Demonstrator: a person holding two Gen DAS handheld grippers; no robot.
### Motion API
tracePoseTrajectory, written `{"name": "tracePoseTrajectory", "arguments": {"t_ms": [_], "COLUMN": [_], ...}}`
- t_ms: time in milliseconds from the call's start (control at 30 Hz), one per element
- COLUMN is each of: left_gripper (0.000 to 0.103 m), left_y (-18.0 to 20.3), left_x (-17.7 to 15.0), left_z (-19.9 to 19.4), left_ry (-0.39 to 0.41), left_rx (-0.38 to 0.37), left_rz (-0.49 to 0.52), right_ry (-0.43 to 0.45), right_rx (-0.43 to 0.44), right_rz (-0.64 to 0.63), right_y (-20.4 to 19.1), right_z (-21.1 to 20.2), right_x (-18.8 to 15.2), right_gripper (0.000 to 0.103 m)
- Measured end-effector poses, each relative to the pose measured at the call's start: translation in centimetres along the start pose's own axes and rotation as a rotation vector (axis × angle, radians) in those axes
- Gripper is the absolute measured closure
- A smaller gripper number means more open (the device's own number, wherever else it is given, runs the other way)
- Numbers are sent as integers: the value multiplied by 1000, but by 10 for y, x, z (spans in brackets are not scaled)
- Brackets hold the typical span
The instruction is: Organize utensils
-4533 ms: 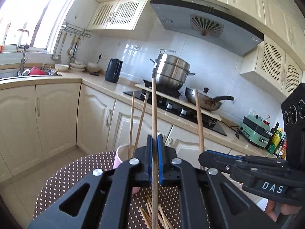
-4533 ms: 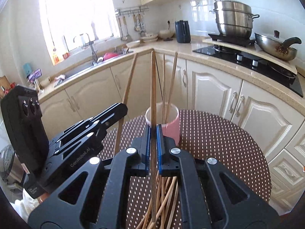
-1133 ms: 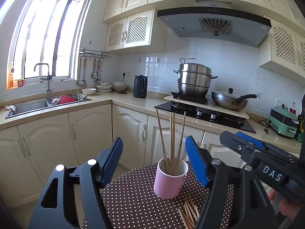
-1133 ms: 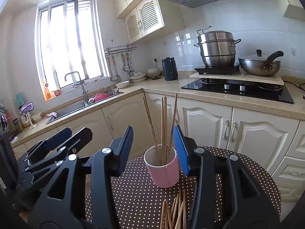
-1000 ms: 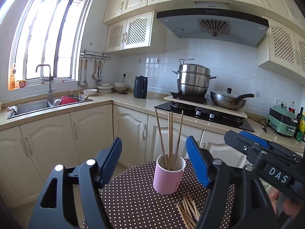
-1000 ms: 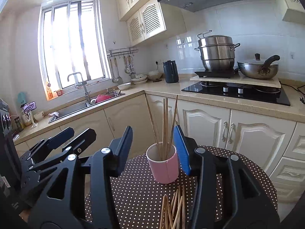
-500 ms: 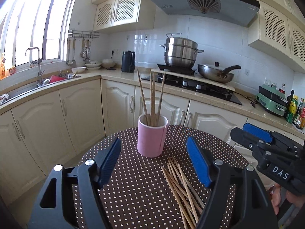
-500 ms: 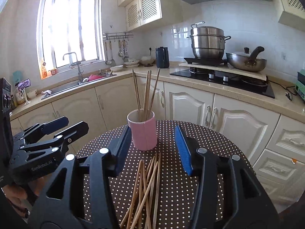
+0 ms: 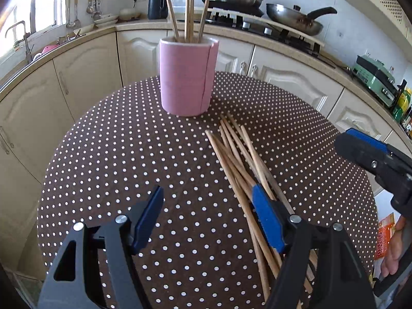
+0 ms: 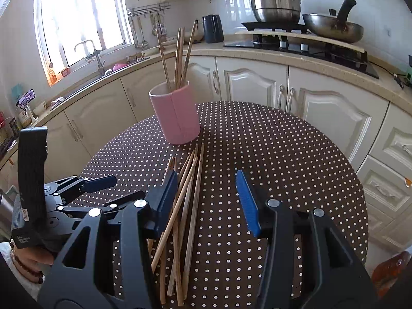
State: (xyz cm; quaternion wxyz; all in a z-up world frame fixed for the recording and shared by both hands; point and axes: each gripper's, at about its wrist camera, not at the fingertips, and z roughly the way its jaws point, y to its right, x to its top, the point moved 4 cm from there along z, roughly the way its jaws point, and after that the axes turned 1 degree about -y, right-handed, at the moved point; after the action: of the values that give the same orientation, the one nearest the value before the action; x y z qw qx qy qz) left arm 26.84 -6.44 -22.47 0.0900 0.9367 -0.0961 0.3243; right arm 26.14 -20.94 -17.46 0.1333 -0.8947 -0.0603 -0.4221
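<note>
Round desk with brown polka-dot cloth [image 9: 108, 154]. Pink cylindrical cup [image 9: 188, 77] upright at upper centre of the left wrist frame, four wooden chopsticks [image 9: 190, 13] standing in it. Loose pile of wooden chopsticks [image 9: 239, 159] flat on the cloth, just below the cup. Left gripper [image 9: 207, 219] jaws released, empty, right blue pad over the pile. Right gripper [image 10: 207, 200] jaws released, empty, above the pile.

A pale pink cup [image 9: 187, 79] holds tan wooden chopsticks [image 9: 189, 10] on a brown tablecloth [image 9: 128, 154] with white polka dots; cream cabinets [image 10: 334, 110] behind.
</note>
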Motion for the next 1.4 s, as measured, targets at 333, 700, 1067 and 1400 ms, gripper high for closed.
{"name": "tracePoseTrajectory", "arguments": {"t_ms": [333,700,1067,1400], "left_gripper": [33,41,41,81], "left_y": [9,-6,-24,-32], "left_x": [3,4,-4,3], "left_z": [32,30,20,24], "left_ry": [-65,-85,-128,-142], "left_rx": [51,-6,15,89], "left_rz": [29,10,2,31], "right_ry": [-69,-110,-153,-309], "right_rx": [29,41,44,68], "right_rz": [15,15,3,5], "right_y": [7,9,3,-2], "right_z": [24,39,48,72], "right_x": [-17,-23,-23,-13], "right_gripper": [56,56,56,56]}}
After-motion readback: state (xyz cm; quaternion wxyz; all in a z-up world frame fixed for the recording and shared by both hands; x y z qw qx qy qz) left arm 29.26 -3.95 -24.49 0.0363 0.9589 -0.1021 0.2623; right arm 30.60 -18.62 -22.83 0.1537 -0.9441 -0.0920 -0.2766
